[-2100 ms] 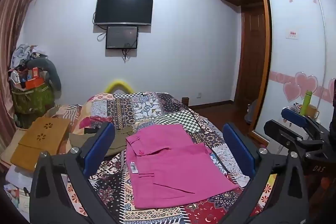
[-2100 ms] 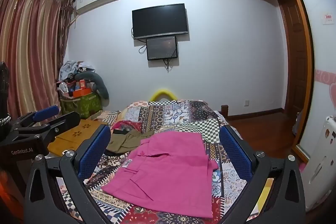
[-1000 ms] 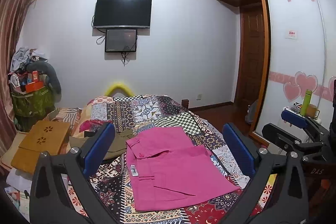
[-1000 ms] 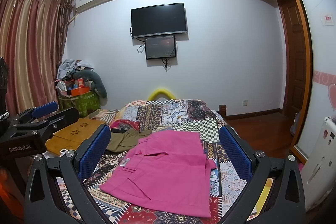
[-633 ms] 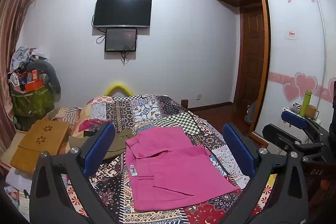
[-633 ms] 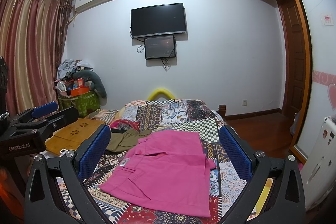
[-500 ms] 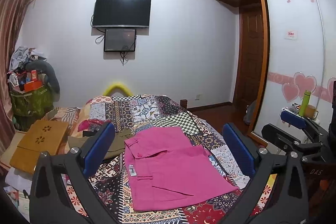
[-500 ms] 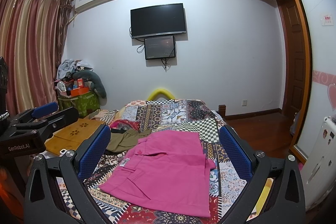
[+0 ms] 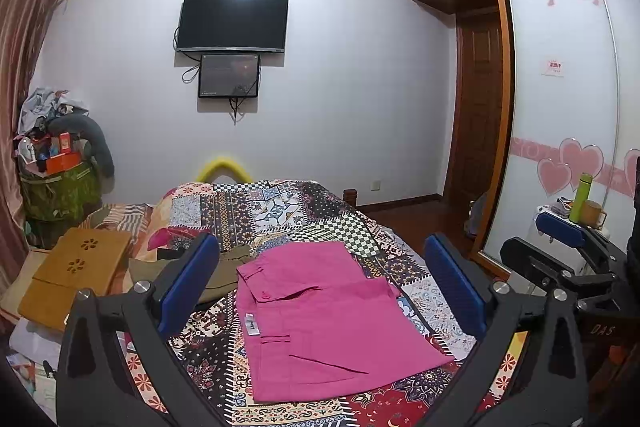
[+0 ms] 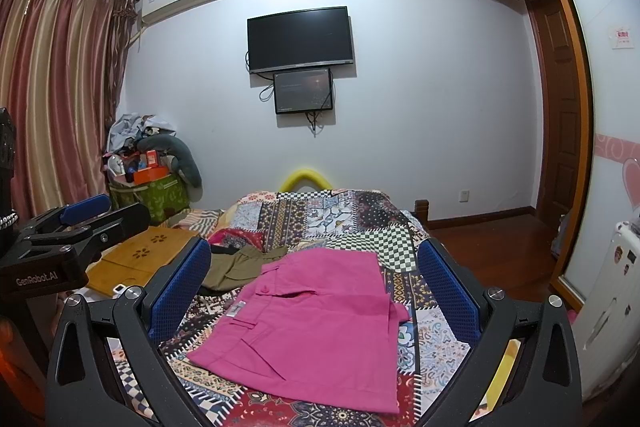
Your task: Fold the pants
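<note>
Pink pants (image 9: 320, 319) lie folded flat on the patchwork bedspread (image 9: 256, 211), waistband to the left with a white tag. They also show in the right wrist view (image 10: 316, 327). My left gripper (image 9: 320, 279) is open and empty, held above the near edge of the bed, apart from the pants. My right gripper (image 10: 314, 275) is open and empty, also above the near edge. The right gripper shows at the right of the left wrist view (image 9: 560, 251), and the left gripper at the left of the right wrist view (image 10: 76, 223).
Olive-brown clothing (image 9: 224, 275) lies left of the pink pants. A wooden lap board (image 9: 76, 275) sits at the bed's left. A green hamper (image 10: 148, 195) piled with things stands by the curtain. A wardrobe (image 9: 560, 107) and side table with bottle (image 9: 580, 199) are right.
Both views have shifted only slightly; the pants lie the same and both grippers stay open above the bed's near edge.
</note>
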The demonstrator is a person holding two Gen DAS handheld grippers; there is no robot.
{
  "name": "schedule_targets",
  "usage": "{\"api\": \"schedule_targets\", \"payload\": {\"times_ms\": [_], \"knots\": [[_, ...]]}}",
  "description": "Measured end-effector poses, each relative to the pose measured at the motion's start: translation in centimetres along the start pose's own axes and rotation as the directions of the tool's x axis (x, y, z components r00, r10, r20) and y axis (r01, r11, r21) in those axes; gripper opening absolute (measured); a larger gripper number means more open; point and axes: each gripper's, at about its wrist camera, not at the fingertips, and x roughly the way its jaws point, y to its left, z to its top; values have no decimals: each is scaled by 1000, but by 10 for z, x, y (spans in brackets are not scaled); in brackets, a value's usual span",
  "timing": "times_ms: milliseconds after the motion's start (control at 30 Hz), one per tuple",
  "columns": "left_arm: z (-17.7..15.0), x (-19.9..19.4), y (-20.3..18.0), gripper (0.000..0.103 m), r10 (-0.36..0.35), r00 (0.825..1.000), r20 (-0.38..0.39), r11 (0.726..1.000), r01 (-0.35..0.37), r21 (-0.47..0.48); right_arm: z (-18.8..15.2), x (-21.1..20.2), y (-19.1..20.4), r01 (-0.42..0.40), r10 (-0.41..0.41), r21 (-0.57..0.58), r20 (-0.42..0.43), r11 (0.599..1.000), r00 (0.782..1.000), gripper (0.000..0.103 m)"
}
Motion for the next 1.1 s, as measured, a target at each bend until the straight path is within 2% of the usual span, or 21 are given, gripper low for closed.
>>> {"api": "schedule_targets", "payload": {"times_ms": [867, 1033, 1100], "knots": [[-2, 8, -3, 103, -5, 1000, -9, 1000, 5, 13, 0, 1, -7, 1, -1, 8, -13, 1000, 1000, 103], [-8, 22, -2, 103, -16, 999, -36, 1000, 16, 12, -3, 8, -9, 2, -2, 12, -31, 1000, 1000, 103], [-11, 35, 2, 103, -17, 997, -71, 1000, 18, 1, -5, 14, -10, 0, 1, 15, -49, 1000, 999, 103]]}}
